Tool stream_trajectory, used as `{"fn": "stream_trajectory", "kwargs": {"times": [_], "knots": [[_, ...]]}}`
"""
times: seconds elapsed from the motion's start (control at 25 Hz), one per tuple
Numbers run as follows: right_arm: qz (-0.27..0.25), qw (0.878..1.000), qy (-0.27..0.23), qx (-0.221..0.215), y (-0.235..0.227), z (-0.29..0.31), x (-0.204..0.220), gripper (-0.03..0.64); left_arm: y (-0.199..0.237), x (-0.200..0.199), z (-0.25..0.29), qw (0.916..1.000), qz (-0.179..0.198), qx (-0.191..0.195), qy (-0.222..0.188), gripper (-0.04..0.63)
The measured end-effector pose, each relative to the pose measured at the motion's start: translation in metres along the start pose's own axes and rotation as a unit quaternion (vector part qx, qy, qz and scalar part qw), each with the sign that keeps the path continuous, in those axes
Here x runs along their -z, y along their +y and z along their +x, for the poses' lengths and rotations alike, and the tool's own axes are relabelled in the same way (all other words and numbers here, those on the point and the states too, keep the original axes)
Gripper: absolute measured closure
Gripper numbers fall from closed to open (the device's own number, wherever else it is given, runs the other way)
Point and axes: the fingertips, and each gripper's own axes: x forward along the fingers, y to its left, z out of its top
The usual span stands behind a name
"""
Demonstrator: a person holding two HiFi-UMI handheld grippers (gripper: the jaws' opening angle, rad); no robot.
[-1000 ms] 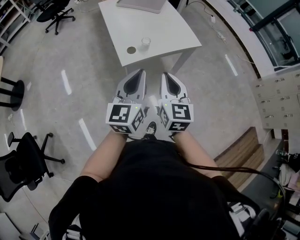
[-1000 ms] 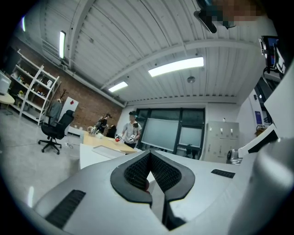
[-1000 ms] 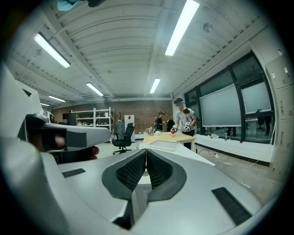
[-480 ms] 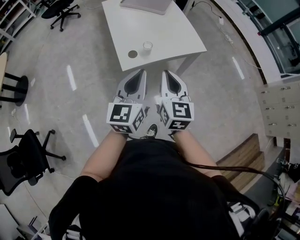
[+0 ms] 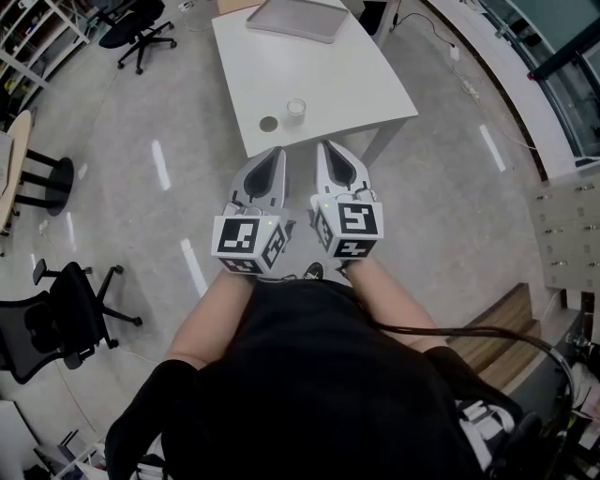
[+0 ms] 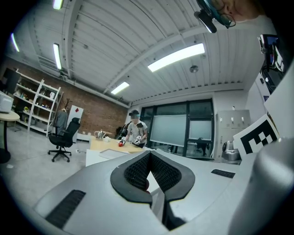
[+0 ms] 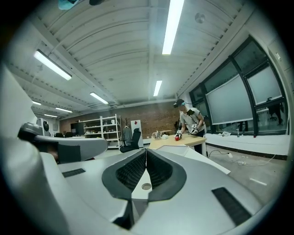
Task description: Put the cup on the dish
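Head view first. You stand back from the white table [image 5: 319, 70] with both tools held out in front of you, side by side. The cup [image 5: 295, 110], clear glass, stands upright near the table's front edge. The dish [image 5: 269, 123], a small dark disc, lies just beside it on its left. So the cup is on the tabletop, not on the dish. A grey tray [image 5: 298, 19] sits at the table's far end. Your left gripper [image 5: 277, 151] and right gripper [image 5: 322, 145] both point toward that front edge, well apart from cup and dish. A black chair [image 5: 56, 314] stands off to your left on the floor.

Left gripper view now. The jaws are pressed tip to tip, closed on nothing, and a sliver of white table shows through the gap under the tips. Beyond them a person [image 6: 134, 131] stands at a wooden desk [image 6: 108, 144].

Right gripper view. Same story here: tips together, closed and empty. Through the gap below them a small round thing [image 7: 146, 186] shows on the white tabletop, and I can't tell you if it's the cup or the dish. Farther off the person bends over the desk, with shelves [image 7: 103, 131] against the brick wall.
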Motion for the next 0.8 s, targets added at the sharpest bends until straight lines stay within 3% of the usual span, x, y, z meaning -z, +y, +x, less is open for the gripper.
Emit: {"fn": "stream_trajectory", "kwargs": {"times": [0.8], "knots": [[0.008, 1.000, -0.008, -0.007, -0.042, -0.005, -0.011, 0.604, -0.033, 0.001, 0.030, 0.9996, 0.021, -0.011, 0.014, 0.596]]}}
